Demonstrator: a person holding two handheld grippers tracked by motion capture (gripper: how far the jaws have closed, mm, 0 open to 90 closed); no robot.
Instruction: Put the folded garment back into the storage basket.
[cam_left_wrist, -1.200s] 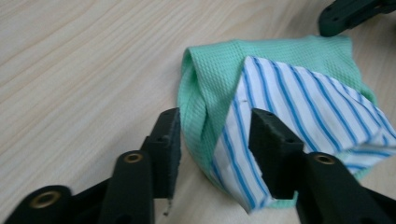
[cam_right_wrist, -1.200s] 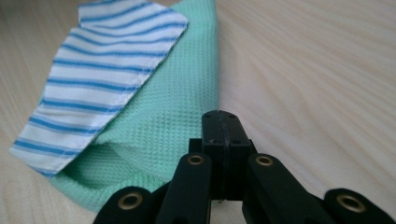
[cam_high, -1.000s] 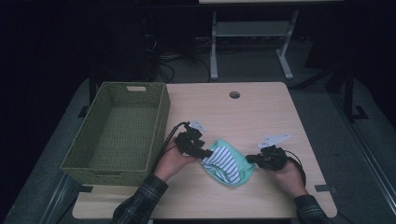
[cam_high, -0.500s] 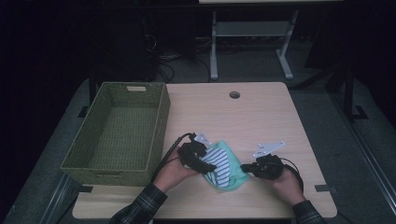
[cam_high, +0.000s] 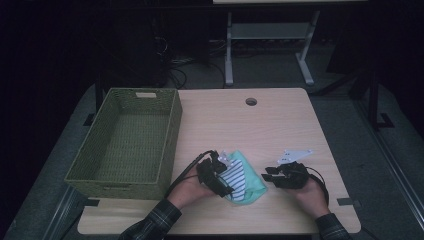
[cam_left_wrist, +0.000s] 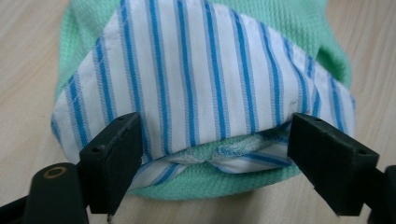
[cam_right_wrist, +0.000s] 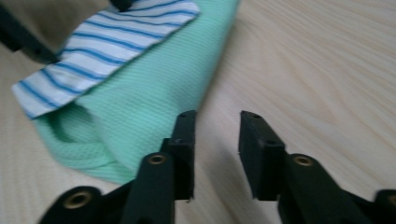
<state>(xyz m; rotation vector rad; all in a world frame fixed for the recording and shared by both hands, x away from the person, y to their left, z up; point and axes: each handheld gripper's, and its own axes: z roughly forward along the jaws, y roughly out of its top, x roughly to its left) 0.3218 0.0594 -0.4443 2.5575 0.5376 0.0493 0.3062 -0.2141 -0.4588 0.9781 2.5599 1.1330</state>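
From above, we are seeing the folded green cloth (cam_high: 247, 181) lying between the left gripper (cam_high: 218, 175) and the right gripper (cam_high: 270, 176), the woven basket (cam_high: 127, 142) standing off beyond the left one. Along the left gripper (cam_left_wrist: 212, 154), the jaws are gaping wide around the striped cloth (cam_left_wrist: 205, 79), probably readying a grip. Along the right gripper (cam_right_wrist: 215, 149), the jaws are standing narrowly apart and empty, the green cloth (cam_right_wrist: 149, 93) just beside its left jaw.
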